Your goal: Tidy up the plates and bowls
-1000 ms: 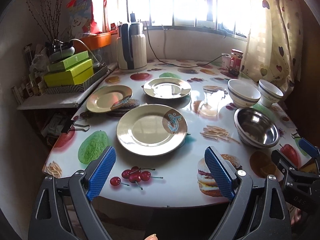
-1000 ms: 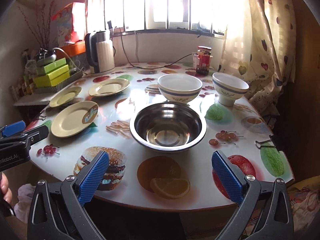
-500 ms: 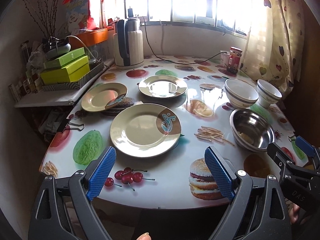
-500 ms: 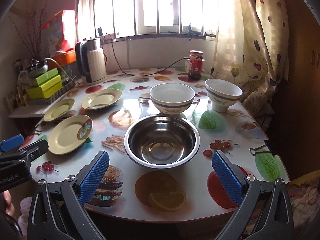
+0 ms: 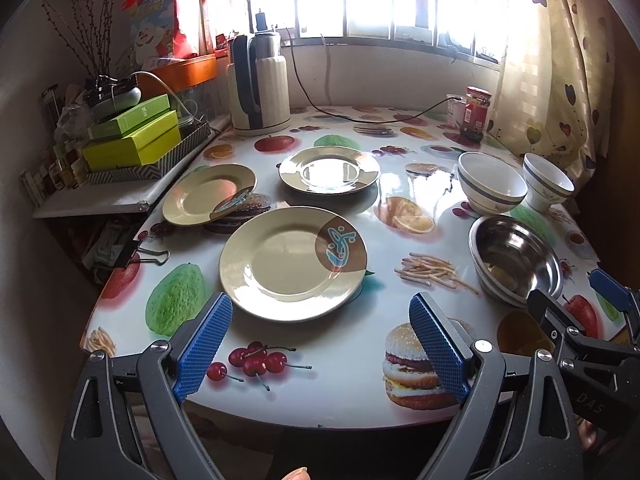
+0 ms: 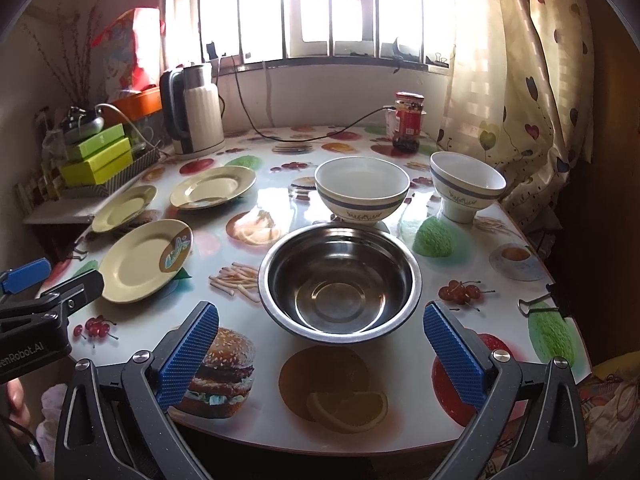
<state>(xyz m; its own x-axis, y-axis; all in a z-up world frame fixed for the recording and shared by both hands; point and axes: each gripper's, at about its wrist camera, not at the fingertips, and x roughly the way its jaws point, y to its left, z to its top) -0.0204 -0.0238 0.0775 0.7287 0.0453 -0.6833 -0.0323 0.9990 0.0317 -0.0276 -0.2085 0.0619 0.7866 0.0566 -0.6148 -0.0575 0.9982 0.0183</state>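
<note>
since both rigs pulled back and rose a bit over the last second, the whole table [image 5: 344,384] now sits in view, nothing lifted yet.

largest first: steel bowl [image 6: 339,285] sits dead ahead of the right hand-held gripper [image 6: 320,356], between its spread fingers, just beyond the tips. no contact. jaws wide apart, empty.

big fish plate [image 5: 293,263] lies straight ahead of the left hand-held gripper [image 5: 322,346], near edge just past its tips. jaws equally wide, holding nothing.

wide white bowl [image 6: 362,190] is directly behind the steel bowl from the right gripper, close to it. footed bowl [image 6: 467,184] is further right, apart from it.

two smaller plates: one ahead-left of the left gripper [image 5: 209,194], one beyond the big plate [image 5: 329,169]. all three plates separate, unstacked.

kettle [image 5: 260,84] and jar [image 5: 476,114] are at the far side, out of the way.

meaning: retreat reads as a setup pose, task looks barely started. likely next is plates onto the big plate, bowls nested in steel. thin plate rims lying flat on a glossy table will be awkward to pinch.
</note>
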